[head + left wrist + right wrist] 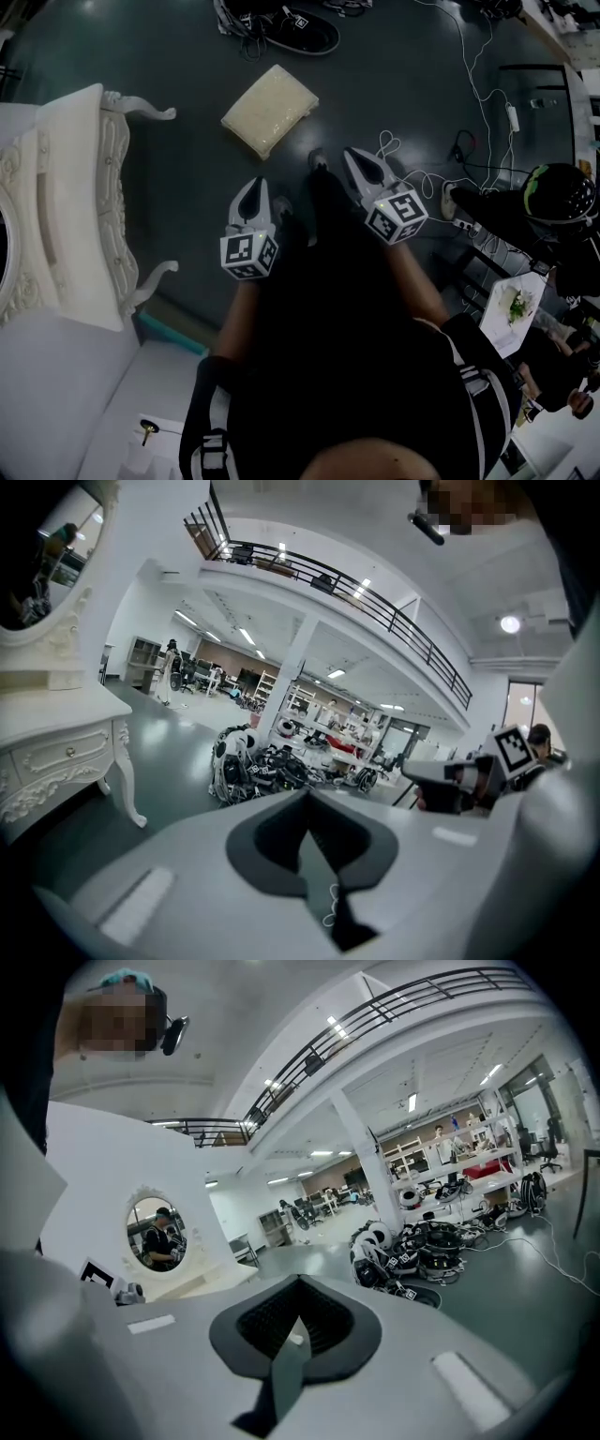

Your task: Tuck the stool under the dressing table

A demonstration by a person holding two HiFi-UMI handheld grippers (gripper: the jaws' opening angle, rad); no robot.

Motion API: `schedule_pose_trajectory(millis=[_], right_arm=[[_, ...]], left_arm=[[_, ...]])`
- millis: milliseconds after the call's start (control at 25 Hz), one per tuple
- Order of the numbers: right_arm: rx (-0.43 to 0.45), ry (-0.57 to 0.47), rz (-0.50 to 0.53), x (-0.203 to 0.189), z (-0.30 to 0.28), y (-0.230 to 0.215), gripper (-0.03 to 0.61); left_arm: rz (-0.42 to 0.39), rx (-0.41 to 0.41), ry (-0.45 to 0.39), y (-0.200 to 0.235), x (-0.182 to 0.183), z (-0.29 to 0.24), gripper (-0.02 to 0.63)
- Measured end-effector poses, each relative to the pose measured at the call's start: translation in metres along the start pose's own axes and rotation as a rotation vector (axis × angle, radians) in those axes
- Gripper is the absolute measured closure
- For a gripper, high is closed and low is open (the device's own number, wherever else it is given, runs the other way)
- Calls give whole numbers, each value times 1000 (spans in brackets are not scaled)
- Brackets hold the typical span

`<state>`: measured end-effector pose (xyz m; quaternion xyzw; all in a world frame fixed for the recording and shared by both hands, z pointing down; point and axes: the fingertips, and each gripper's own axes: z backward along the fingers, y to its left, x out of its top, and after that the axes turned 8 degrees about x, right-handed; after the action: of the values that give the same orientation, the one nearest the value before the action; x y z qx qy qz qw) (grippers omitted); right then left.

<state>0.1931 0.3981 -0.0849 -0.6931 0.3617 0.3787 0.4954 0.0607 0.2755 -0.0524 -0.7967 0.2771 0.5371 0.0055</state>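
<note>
In the head view the stool (269, 109) shows as a cream padded square on the dark floor, ahead of both grippers and apart from them. The white carved dressing table (89, 206) stands at the left, its curled legs toward the stool. My left gripper (251, 190) and right gripper (354, 157) hang side by side over the floor, both shut and empty. The left gripper view has shut jaws (309, 799), the dressing table (66, 747) at its left and the right gripper (450, 782) beside it. The right gripper view has shut jaws (298, 1290) and the table's round mirror (156, 1233). The stool is in neither gripper view.
A heap of dark gear (281, 26) lies on the floor beyond the stool. White cables (473, 89) trail at the right, where a person in a dark helmet (559, 195) stands. A teal box (173, 333) and a white cabinet (94, 412) sit near left.
</note>
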Motion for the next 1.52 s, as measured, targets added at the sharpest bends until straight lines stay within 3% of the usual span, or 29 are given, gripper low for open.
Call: schedule_pose_trajectory(millis=[520, 840, 1240, 1520], right_arm=[[111, 62, -9, 41, -76, -86, 580], [181, 120, -26, 49, -108, -134, 580], [258, 227, -68, 23, -153, -187, 580], [261, 284, -59, -15, -181, -200, 580]], left_arm=[[58, 109, -11, -8, 42, -102, 604], [88, 183, 1, -19, 47, -150, 604], [155, 297, 47, -10, 18, -203, 604], [143, 292, 87, 14, -10, -227, 604]])
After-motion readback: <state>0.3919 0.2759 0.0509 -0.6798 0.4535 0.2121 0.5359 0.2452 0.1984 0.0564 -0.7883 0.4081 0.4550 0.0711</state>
